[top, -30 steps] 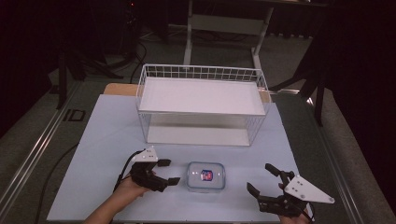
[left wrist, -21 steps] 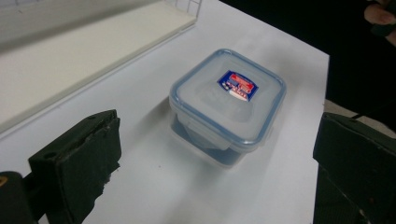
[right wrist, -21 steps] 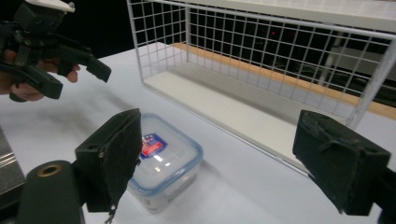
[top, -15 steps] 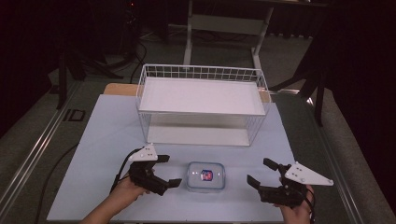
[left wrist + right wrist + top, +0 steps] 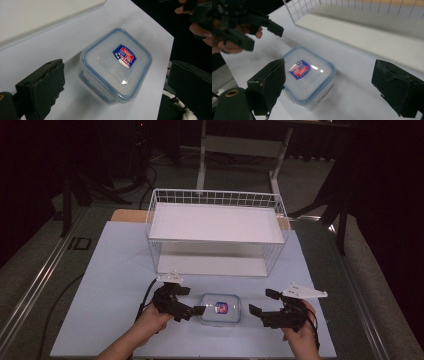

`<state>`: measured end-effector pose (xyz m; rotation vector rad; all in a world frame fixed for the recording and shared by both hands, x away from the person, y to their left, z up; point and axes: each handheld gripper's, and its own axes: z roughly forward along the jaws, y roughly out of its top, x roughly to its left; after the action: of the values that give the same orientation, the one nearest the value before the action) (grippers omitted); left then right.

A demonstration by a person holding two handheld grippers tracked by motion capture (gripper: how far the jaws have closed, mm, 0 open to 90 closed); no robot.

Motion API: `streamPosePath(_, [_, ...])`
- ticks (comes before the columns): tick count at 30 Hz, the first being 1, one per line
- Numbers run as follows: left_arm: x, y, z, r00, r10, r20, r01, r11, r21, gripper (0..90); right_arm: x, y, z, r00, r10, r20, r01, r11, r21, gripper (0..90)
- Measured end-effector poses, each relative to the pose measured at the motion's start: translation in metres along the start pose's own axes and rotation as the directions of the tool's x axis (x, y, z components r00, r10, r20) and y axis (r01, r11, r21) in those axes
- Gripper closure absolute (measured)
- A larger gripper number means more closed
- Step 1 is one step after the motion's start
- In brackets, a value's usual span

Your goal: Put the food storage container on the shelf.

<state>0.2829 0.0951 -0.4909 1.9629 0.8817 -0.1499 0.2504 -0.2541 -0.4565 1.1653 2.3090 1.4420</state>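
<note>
Evidently both fingers wide, container (image 5: 220, 308) seemingly untouched

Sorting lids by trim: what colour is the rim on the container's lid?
Blue, around a clear lid; the left gripper view shows it best.

The food box (image 5: 116, 66) is looking like clear, glossy plastic with a blue rim, light glinting off its smooth lid and printed sticker (image 5: 124, 56). The basket (image 5: 216, 199) is showing thin white-coated wire. The gripper pads (image 5: 395, 88) are appearing matt black and rough-edged. The table sheet (image 5: 115, 265) is looking smooth and matt.
</note>
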Motion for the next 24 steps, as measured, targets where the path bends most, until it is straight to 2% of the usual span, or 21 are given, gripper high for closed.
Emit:
streamPosePath(1, [0.000,0.000,0.000,1.0000,0.000,0.000,0.000,1.0000,0.000,2.2,0.000,0.000,0.000,1.0000,0.000,0.000,0.000,1.000,0.000,12.0])
streamPosePath(2, [0.006,-0.001,0.009,0.9966,-0.082,-0.003,0.082,0.9965,0.016,2.2,-0.007,-0.002,0.011,0.9945,0.103,-0.017,-0.102,0.994,0.037,11.6])
streamPosePath(4, [0.008,-0.002,0.012,0.9953,-0.095,-0.016,0.096,0.9952,0.020,2.3,-0.012,-0.004,0.019,0.9855,0.168,-0.025,-0.165,0.983,0.078,11.8])
streamPosePath(7, [0.014,-0.007,0.020,0.9881,-0.153,0.016,0.153,0.9876,0.037,3.1,-0.019,-0.010,0.029,0.9649,0.257,-0.053,-0.248,0.959,0.135,13.5])
streamPosePath(8, [0.014,-0.007,0.020,0.9881,-0.153,0.016,0.153,0.9876,0.037,3.7,-0.021,-0.011,0.032,0.9569,0.285,-0.055,-0.274,0.950,0.151,13.6])
streamPosePath(9, [0.014,-0.008,0.021,0.9863,-0.163,0.024,0.162,0.9860,0.039,3.7,-0.021,-0.011,0.032,0.9569,0.285,-0.055,-0.274,0.950,0.151,13.6])
streamPosePath(10, [0.015,-0.009,0.022,0.9846,-0.173,0.021,0.172,0.9841,0.044,5.4,-0.024,-0.015,0.037,0.9382,0.338,-0.072,-0.321,0.929,0.182,14.5])
streamPosePath(11, [0.016,-0.011,0.023,0.9801,-0.196,0.033,0.194,0.9800,0.043,6.2,-0.026,-0.017,0.039,0.9310,0.357,-0.076,-0.338,0.922,0.190,15.3])
streamPosePath(12, [0.018,-0.011,0.024,0.9750,-0.218,0.041,0.217,0.9753,0.043,6.2,-0.026,-0.017,0.039,0.9310,0.357,-0.076,-0.338,0.922,0.190,15.3])
streamPosePath(13, [0.019,-0.012,0.024,0.9724,-0.230,0.038,0.229,0.9726,0.043,6.5,-0.027,-0.018,0.042,0.9234,0.375,-0.083,-0.353,0.914,0.199,15.4])
streamPosePath(14, [0.020,-0.012,0.025,0.9680,-0.247,0.042,0.245,0.9683,0.047,6.7,-0.028,-0.021,0.046,0.9097,0.406,-0.086,-0.380,0.898,0.220,15.4])
streamPosePath(15, [0.022,-0.014,0.026,0.9597,-0.277,0.050,0.275,0.9607,0.038,6.8,-0.029,-0.022,0.049,0.8990,0.426,-0.100,-0.396,0.889,0.232,15.4])
streamPosePath(16, [0.022,-0.014,0.026,0.9597,-0.277,0.050,0.275,0.9607,0.038,8.4,-0.029,-0.023,0.051,0.8872,0.448,-0.110,-0.413,0.877,0.243,15.5])
streamPosePath(17, [0.023,-0.015,0.027,0.9559,-0.290,0.046,0.289,0.9567,0.037,10.9,-0.028,-0.024,0.053,0.8840,0.455,-0.107,-0.419,0.873,0.249,15.5])
streamPosePath(18, [0.023,-0.015,0.027,0.9559,-0.290,0.046,0.289,0.9567,0.037,13.7,-0.028,-0.024,0.053,0.8840,0.455,-0.107,-0.419,0.873,0.249,15.5])
streamPosePath(19, [0.024,-0.017,0.030,0.9507,-0.304,0.063,0.301,0.9523,0.053,13.7,-0.027,-0.025,0.056,0.8864,0.452,-0.102,-0.415,0.872,0.259,15.5])
streamPosePath(20, [0.024,-0.018,0.032,0.9501,-0.307,0.055,0.303,0.9506,0.066,15.4,-0.026,-0.026,0.060,0.8721,0.477,-0.109,-0.433,0.856,0.281,18.3])
streamPosePath(21, [0.024,-0.018,0.032,0.9501,-0.307,0.055,0.303,0.9506,0.066,16.5,-0.026,-0.026,0.060,0.8721,0.477,-0.109,-0.433,0.856,0.281,18.3])
streamPosePath(22, [0.024,-0.019,0.034,0.9480,-0.313,0.056,0.309,0.9479,0.079,17.4,-0.024,-0.028,0.066,0.8679,0.486,-0.101,-0.440,0.847,0.297,19.6])
streamPosePath(24, [0.023,-0.021,0.037,0.9450,-0.324,0.048,0.318,0.9434,0.093,18.1,-0.023,-0.028,0.068,0.8679,0.488,-0.093,-0.442,0.844,0.305,20.4])
